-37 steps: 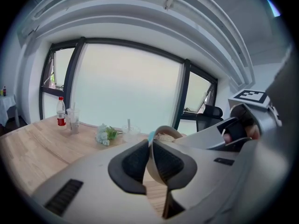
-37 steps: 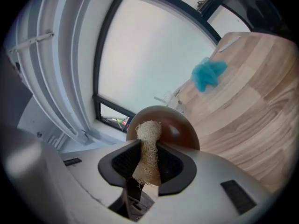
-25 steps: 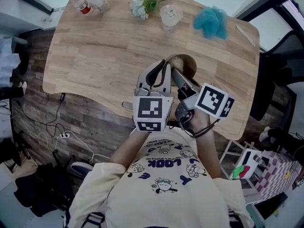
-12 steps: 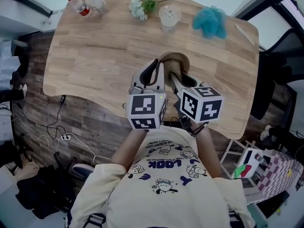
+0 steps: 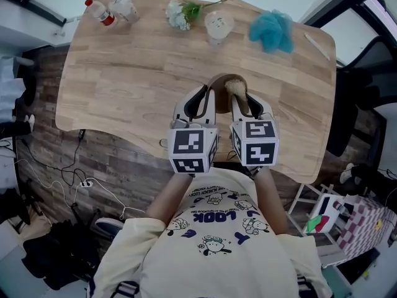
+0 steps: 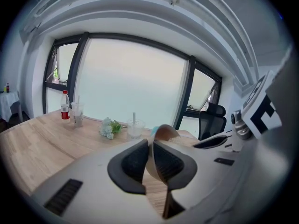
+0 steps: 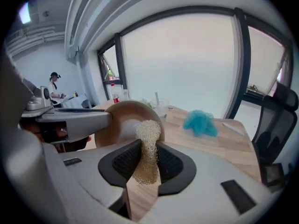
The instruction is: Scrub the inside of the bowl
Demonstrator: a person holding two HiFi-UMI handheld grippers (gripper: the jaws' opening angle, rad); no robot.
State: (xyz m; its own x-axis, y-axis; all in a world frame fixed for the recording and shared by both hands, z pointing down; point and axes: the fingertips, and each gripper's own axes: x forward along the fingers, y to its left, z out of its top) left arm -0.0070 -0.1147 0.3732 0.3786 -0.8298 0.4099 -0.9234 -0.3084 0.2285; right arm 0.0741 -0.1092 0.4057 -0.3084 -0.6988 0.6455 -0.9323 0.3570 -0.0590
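Note:
A brown bowl (image 5: 218, 83) is tipped up on its side near the table's front edge. My left gripper (image 5: 207, 97) is shut on its near rim, which shows thin between the pads in the left gripper view (image 6: 151, 158). My right gripper (image 5: 240, 99) is shut on a beige loofah scrubber (image 5: 236, 88). In the right gripper view the scrubber (image 7: 148, 148) stands up between the jaws, and its tip rests against the bowl's inside (image 7: 122, 121). The two grippers lie side by side, almost parallel.
Along the far edge of the wooden table (image 5: 124, 73) stand a red-labelled bottle (image 5: 99, 10), a plastic cup (image 5: 125, 5), a small bunch of flowers (image 5: 180, 11), a lidded cup (image 5: 219, 22) and a blue mesh puff (image 5: 273, 30). An office chair (image 5: 363, 104) stands right of the table.
My right gripper has swung from a leftward slant to straight beside the left one, drawing the scrubber across the bowl's inside. The bowl and left gripper have shifted slightly left.

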